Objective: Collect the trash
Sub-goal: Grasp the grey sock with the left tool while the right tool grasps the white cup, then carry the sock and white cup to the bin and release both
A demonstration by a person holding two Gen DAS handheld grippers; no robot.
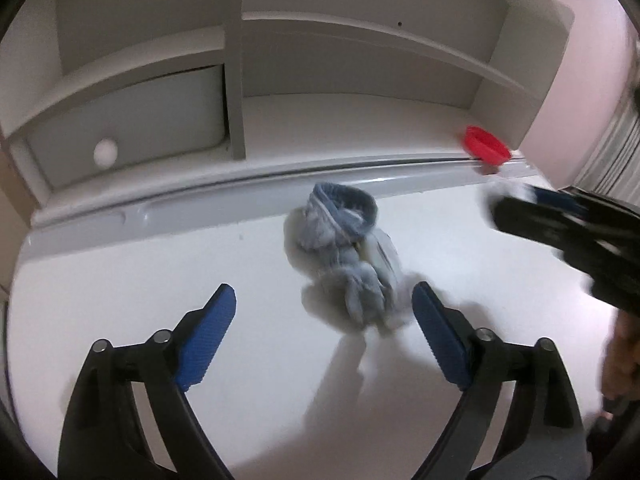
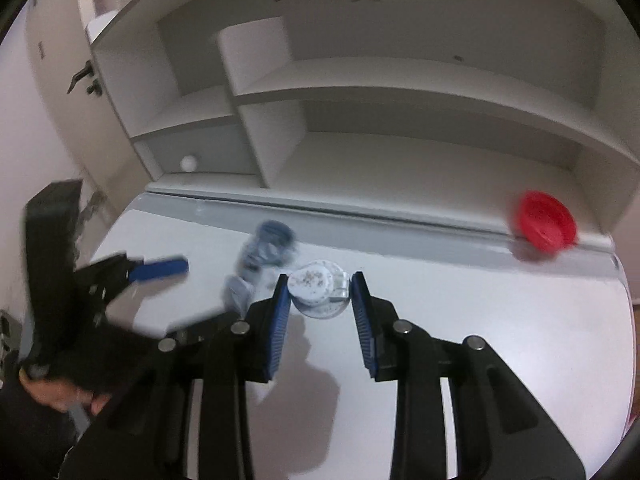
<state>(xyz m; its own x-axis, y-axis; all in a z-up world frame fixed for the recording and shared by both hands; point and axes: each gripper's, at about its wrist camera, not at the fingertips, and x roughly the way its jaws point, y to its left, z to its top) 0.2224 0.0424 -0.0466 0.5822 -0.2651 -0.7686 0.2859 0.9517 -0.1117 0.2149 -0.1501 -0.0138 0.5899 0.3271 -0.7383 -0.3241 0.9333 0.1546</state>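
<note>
The left tool (image 1: 324, 300) hangs spread above the bench (image 1: 160, 272), near a crumpled blue wrapper (image 1: 344, 248). The right tool (image 2: 320, 292) pinches a small white cup (image 2: 316, 284); a red lid (image 2: 546, 224) lies far right.

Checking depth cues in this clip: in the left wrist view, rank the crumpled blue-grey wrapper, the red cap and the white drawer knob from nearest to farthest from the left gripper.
1. Crumpled wrapper, on the table just ahead of the left gripper, slightly right.
2. Drawer knob, far left, under the shelf.
3. Red cap, far right at the table's back edge. The last two are close to call.

Right claw (image 2: 320, 284) around a speckled white cup (image 2: 316, 288) on the desk (image 2: 480, 320).
</note>
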